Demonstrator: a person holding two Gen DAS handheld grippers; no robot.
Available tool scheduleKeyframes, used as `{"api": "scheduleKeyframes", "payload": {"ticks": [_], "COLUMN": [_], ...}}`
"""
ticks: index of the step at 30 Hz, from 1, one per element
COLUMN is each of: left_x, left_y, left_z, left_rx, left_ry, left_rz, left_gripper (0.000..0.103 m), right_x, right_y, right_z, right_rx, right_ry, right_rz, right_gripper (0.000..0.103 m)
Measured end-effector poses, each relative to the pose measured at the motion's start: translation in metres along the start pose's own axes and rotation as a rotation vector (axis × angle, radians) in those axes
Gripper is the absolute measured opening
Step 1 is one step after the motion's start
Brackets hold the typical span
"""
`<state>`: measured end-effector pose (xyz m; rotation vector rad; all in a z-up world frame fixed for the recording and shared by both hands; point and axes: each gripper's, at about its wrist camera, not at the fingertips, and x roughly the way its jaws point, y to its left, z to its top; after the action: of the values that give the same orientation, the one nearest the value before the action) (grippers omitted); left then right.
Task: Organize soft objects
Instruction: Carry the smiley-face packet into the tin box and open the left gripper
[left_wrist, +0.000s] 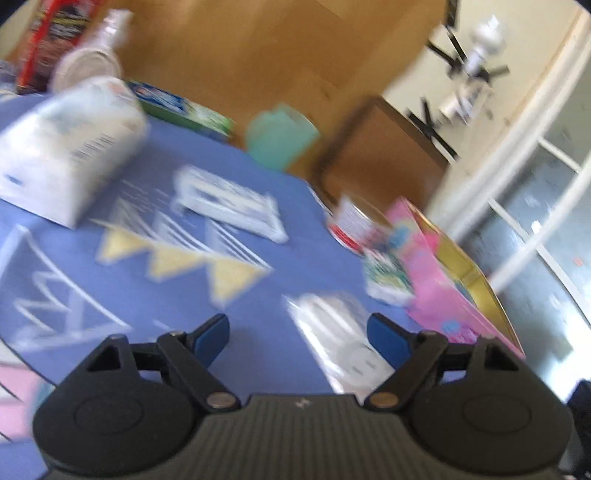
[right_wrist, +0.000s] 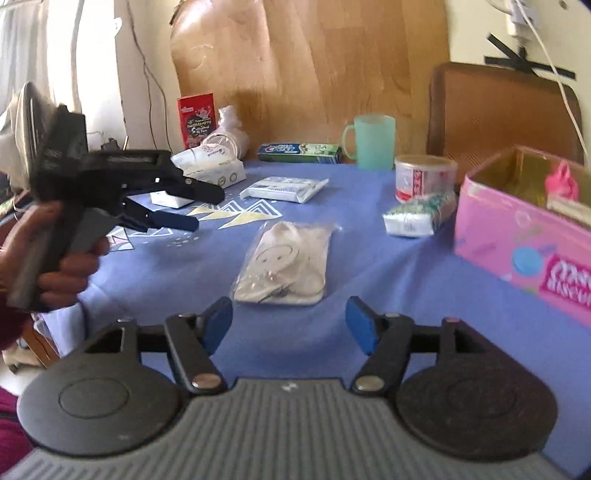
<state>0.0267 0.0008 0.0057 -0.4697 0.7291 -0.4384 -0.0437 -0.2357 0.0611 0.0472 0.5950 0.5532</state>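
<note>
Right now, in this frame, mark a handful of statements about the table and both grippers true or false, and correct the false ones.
1. The right gripper holds the clear pouch. False: its jaws are open and empty, and the pouch lies on the blue tablecloth ahead of them.
2. The green mug stands upright near the table's far edge. True.
3. The pink box is closed. False: its top is open, with something pink inside.
4. The left gripper is held in a hand at the table's left side. True.
5. The toothpaste box stands on end. False: it lies flat beside the mug.
</note>
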Motion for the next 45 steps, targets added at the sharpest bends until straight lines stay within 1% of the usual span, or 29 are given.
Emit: {"api": "scheduleKeyframes", "payload": {"ticks": [3, 4, 5, 6, 7, 9, 10, 11, 12, 13, 14, 17, 21, 24, 28, 31, 34, 35, 36, 38, 39, 42, 45], "left_x": [0.014, 0.019, 0.024, 0.03, 0.033, 0.04, 0.04, 0.04, 0.04, 0.038, 0.036, 0.031, 0.035, 0.052, 0.087, 0.115, 0.139, 0.143, 0.146, 0.149, 0.148, 0.148, 0.142], "left_y": [-0.019, -0.024, -0.028, -0.03, -0.033, -0.043, -0.048, -0.052, -0.054, -0.054, -0.055, -0.069, -0.107, -0.139, -0.182, -0.213, -0.237, -0.242, -0.244, -0.242, -0.239, -0.227, -0.218], "left_z": [-0.003, -0.004, -0.006, -0.009, -0.011, -0.015, -0.016, -0.016, -0.015, -0.013, -0.01, 0.001, 0.017, 0.028, 0.036, 0.035, 0.029, 0.027, 0.024, 0.021, 0.019, 0.017, 0.017], "left_rx": [0.026, 0.034, 0.033, 0.022, 0.033, 0.089, 0.099, 0.105, 0.104, 0.099, 0.092, 0.104, 0.203, 0.268, 0.342, 0.389, 0.442, 0.457, 0.465, 0.458, 0.452, 0.445, 0.436], "left_ry": [0.063, 0.077, 0.089, 0.097, 0.079, 0.073, 0.076, 0.075, 0.078, 0.078, 0.073, 0.046, 0.009, 0.013, 0.042, 0.082, 0.101, 0.097, 0.093, 0.096, 0.1, 0.104, 0.092], "left_rz": [-0.035, -0.036, -0.029, -0.026, -0.028, -0.015, -0.003, 0.014, 0.01, -0.005, -0.023, -0.074, -0.127, -0.173, -0.237, -0.276, -0.285, -0.273, -0.26, -0.254, -0.254, -0.215, -0.193], "left_gripper": [0.086, 0.092, 0.1, 0.102, 0.102, 0.099, 0.097, 0.095, 0.093, 0.089, 0.088, 0.088, 0.088, 0.088, 0.088, 0.087, 0.087, 0.087, 0.087, 0.087, 0.088, 0.088, 0.088], "right_x": [0.017, 0.027, 0.032, 0.038, 0.038, 0.051, 0.056, 0.058, 0.06, 0.06, 0.058, 0.045, 0.025, 0.007, -0.011, -0.02, -0.027, -0.029, -0.029, -0.022, -0.024, -0.043, -0.044], "right_y": [-0.008, -0.006, -0.006, -0.006, -0.012, -0.017, -0.014, -0.008, -0.006, -0.005, -0.003, -0.009, -0.014, -0.029, -0.063, -0.09, -0.12, -0.128, -0.137, -0.158, -0.167, -0.186, -0.183], "right_z": [0.004, 0.007, 0.008, 0.01, 0.007, 0.01, 0.011, 0.012, 0.013, 0.012, 0.011, 0.01, 0.014, 0.021, 0.025, 0.026, 0.024, 0.024, 0.022, 0.018, 0.017, 0.011, 0.007], "right_rx": [-0.078, -0.111, -0.137, -0.154, -0.162, -0.14, -0.142, -0.162, -0.152, -0.15, -0.161, -0.142, -0.142, -0.125, -0.075, -0.031, 0.03, 0.04, 0.04, 0.052, 0.08, 0.191, 0.183], "right_ry": [0.001, 0.006, 0.01, 0.016, 0.025, 0.077, 0.079, 0.078, 0.077, 0.069, 0.055, -0.024, -0.145, -0.219, -0.266, -0.272, -0.28, -0.281, -0.277, -0.234, -0.226, -0.267, -0.268], "right_rz": [0.02, 0.011, 0.012, 0.024, 0.05, 0.103, 0.108, 0.109, 0.11, 0.095, 0.073, 0.032, -0.062, -0.135, -0.235, -0.318, -0.403, -0.452, -0.519, -0.708, -0.752, -0.72, -0.737], "right_gripper": [0.075, 0.077, 0.079, 0.084, 0.087, 0.085, 0.078, 0.077, 0.077, 0.076, 0.076, 0.076, 0.076, 0.076, 0.076, 0.076, 0.077, 0.077, 0.078, 0.079, 0.081, 0.081, 0.081]}}
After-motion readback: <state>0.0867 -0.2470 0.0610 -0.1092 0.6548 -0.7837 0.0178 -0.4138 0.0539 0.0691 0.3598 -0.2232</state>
